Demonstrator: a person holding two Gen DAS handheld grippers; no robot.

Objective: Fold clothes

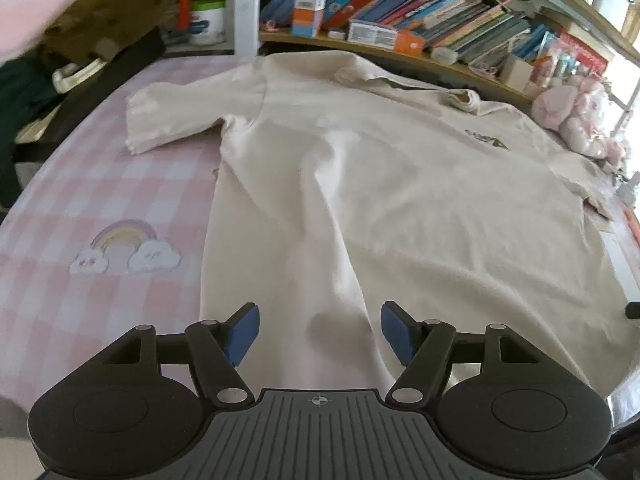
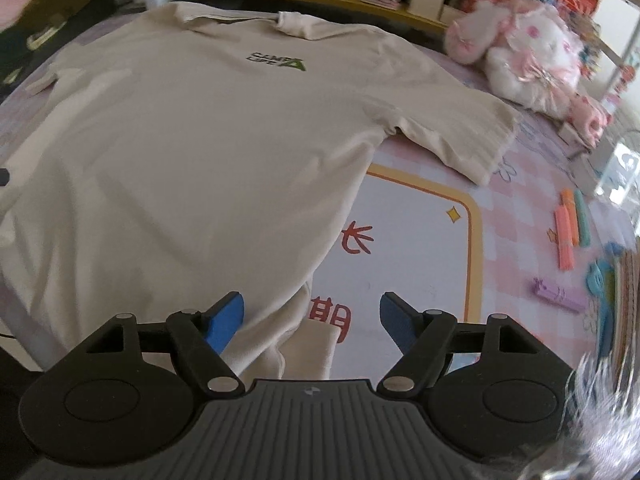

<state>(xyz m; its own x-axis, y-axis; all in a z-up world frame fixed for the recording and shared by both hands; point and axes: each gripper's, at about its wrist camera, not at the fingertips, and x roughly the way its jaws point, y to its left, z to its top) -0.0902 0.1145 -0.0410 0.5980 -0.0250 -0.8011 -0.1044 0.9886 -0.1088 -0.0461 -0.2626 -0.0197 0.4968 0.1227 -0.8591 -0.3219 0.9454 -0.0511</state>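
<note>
A cream short-sleeved T-shirt (image 1: 380,184) lies spread flat, front up, on a pink checked table cover (image 1: 100,200), with a small dark logo (image 2: 276,62) on its chest. My left gripper (image 1: 320,330) hovers open above the shirt's lower hem, its blue pads clear of the cloth. In the right wrist view the same T-shirt (image 2: 180,152) fills the left half. My right gripper (image 2: 312,320) stands open over the shirt's bottom right corner, where the hem is slightly folded up. Nothing is pinched between either pair of fingers.
A shelf of books (image 1: 420,8) runs along the back. A pink and white plush toy (image 2: 528,56) sits at the back right. Coloured pens (image 2: 570,232) and a purple clip (image 2: 556,292) lie on the right. Dark clothes (image 1: 100,24) pile up at the back left.
</note>
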